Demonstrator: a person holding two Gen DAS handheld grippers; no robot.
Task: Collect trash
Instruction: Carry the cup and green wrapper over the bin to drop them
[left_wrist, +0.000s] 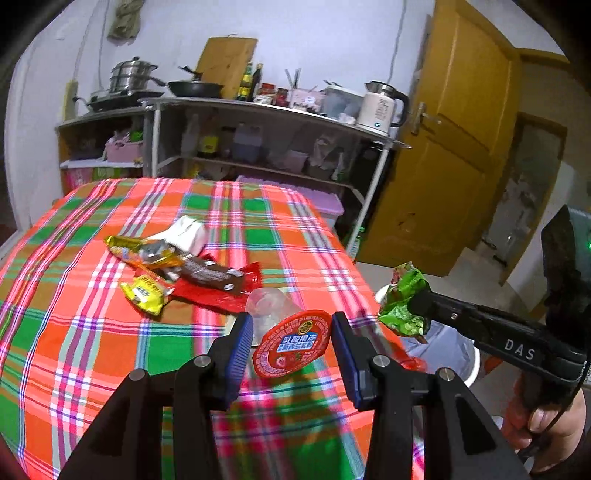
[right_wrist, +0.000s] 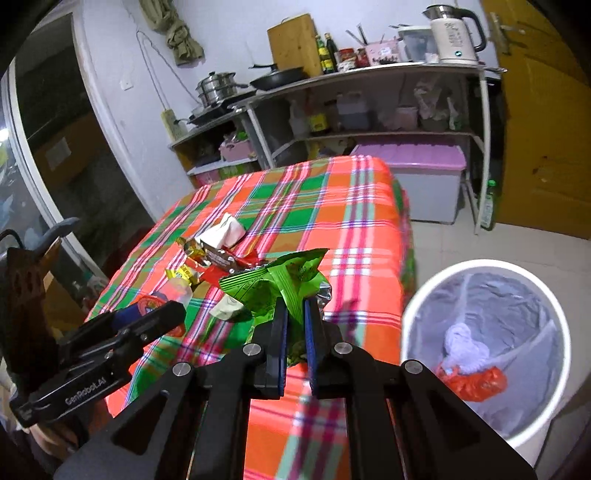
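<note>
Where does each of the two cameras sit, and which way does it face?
Left wrist: on the left gripper, looking over the plaid tablecloth at the clear jelly cup with red foil lid between its fingers; a hand shows.
Right wrist: on the right gripper, facing the table, pinching a crumpled green foil wrapper; white lined bin at right.
Shared: wrapper, cup, tablecloth, kitchen shelf.

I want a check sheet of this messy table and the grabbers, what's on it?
Surface: table, bright plaid cloth.
Job's things: green wrapper; jelly cup; wrapper pile; white bin beside table, lined, some trash inside.
Clutter: nothing seen beyond the trash.
Grippers: right gripper shut on green wrapper; left gripper around jelly cup, pads seem to hold it.
Cables: thin black cord by the hand.
Surroundings: shelf with pots, kettle; yellow door.
</note>
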